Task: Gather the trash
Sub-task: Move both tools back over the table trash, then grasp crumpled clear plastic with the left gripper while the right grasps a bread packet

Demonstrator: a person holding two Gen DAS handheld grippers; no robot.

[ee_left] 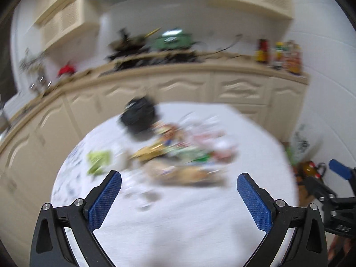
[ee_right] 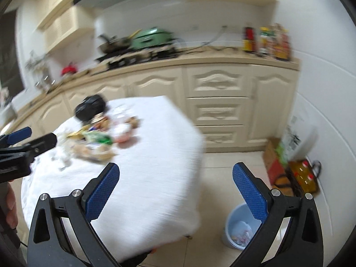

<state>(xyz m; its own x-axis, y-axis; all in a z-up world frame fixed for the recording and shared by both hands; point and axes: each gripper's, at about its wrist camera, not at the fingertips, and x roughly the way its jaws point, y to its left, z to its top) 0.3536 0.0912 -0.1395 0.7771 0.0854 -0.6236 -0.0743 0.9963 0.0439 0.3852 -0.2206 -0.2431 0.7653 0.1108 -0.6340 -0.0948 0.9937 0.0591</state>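
Left gripper: fingers spread wide, nothing between them, held above white-covered table. Right gripper: fingers likewise spread wide and empty, held over near table edge and floor. Trash pile of wrappers and scraps lying mid-table, blurred; black bag just behind it; green wrapper apart to the left. Pale blue bin on floor beside table, some scraps inside. Kitchen cabinets behind.
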